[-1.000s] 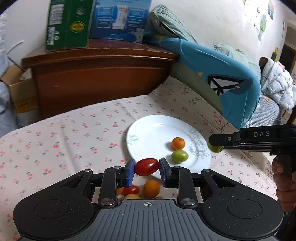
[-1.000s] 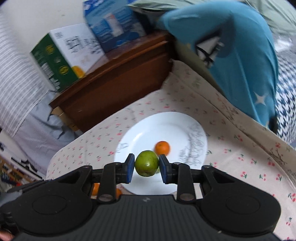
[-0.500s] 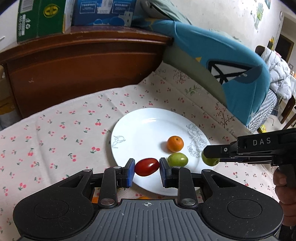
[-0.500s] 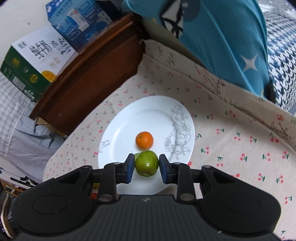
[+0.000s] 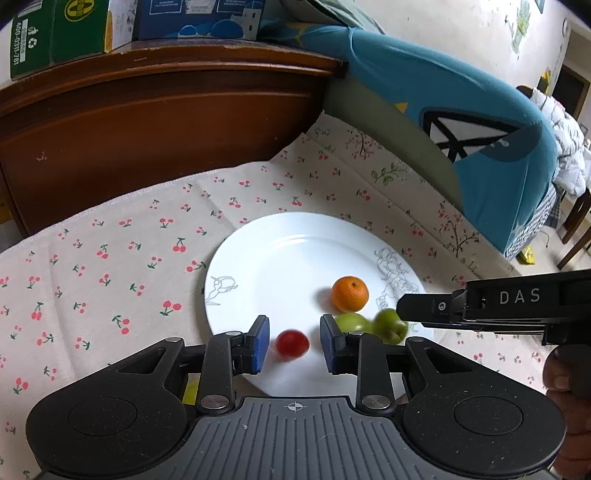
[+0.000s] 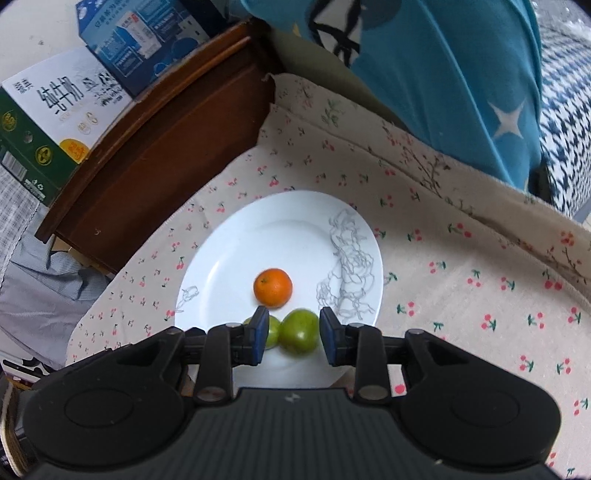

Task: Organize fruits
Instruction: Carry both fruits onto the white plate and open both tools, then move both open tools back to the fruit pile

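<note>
A white plate (image 5: 273, 258) lies on the cherry-print cloth; it also shows in the right wrist view (image 6: 240, 251). My left gripper (image 5: 293, 343) is open over its near edge, and a red tomato (image 5: 292, 343) sits loose and blurred between the jaws. An orange (image 5: 349, 293) and a green fruit (image 5: 351, 322) rest on the plate. My right gripper (image 6: 293, 332) is open; a second green fruit (image 6: 298, 331) lies blurred between its jaws, beside the first green fruit (image 6: 272, 330) and below the orange (image 6: 273, 287). That second fruit (image 5: 389, 325) appears under the right gripper's finger (image 5: 424, 308).
A dark wooden cabinet (image 5: 155, 122) with cardboard boxes (image 5: 62, 33) on top stands behind the cloth. A blue cushion (image 5: 461, 122) lies at the back right. A yellow-green fruit (image 5: 190, 391) peeks out under my left gripper, off the plate.
Both grippers have moved in over the plate and opened. The red tomato and the second green fruit, held before, are now loose between the jaws.
</note>
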### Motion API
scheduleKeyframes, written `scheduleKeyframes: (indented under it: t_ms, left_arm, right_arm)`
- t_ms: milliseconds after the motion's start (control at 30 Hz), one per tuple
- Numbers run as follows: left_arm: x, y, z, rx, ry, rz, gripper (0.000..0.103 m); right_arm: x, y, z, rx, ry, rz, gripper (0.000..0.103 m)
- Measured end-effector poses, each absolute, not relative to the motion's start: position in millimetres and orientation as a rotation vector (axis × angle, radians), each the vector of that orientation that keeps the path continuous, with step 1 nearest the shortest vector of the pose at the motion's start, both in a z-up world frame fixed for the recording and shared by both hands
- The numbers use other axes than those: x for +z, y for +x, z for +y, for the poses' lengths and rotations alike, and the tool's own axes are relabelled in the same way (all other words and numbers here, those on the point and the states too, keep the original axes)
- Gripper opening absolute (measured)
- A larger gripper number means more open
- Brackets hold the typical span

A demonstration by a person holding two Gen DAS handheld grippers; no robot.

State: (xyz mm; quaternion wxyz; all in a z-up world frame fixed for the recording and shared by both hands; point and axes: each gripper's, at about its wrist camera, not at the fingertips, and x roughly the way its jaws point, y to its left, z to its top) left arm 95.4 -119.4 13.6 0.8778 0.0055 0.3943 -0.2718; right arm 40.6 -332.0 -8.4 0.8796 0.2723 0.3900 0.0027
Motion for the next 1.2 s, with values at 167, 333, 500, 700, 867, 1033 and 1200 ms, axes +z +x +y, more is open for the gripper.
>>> scheduleKeyframes:
  t_ms: [167, 333, 500, 700, 867, 1033, 1200]
  left_arm:
    - [34.6, 90.4, -114.2, -0.539, 0.014, 0.758, 0.063]
    - [55.8, 85.7, -100.8, -0.503, 0.004, 0.730, 0.079]
    - [64.4, 79.7, -85.6, -0.456, 0.015, 0.742, 0.080]
    - [67.8, 70.2, -61.3, -0.412, 0.001, 0.765, 0.080]
    - [68.0, 61.3, -40.7, -0.373, -0.012, 0.778, 0.080]
    - [66.9, 55.4, -20.6, -0.324, -0.010, 0.790, 0.080]
    - [60.8, 50.7, -5.0, -0.297, -0.023, 0.817, 0.080]
  right_arm:
    - [-0.1, 38.1, -330.4, 0.032, 0.544, 0.767, 0.032]
    - [6.8, 32.1, -323.7, 0.060, 0.497, 0.741, 0.032]
    - [11.8, 23.2, -312.4, 0.089, 0.434, 0.733, 0.033]
    - [15.5, 10.6, -297.4, 0.146, 0.377, 0.741, 0.034]
    - [18.3, 1.0, -287.2, 0.191, 0.349, 0.749, 0.034]
    - [18.9, -8.7, -274.7, 0.228, 0.316, 0.754, 0.034]
    - [16.4, -19.0, -260.9, 0.267, 0.290, 0.766, 0.034]
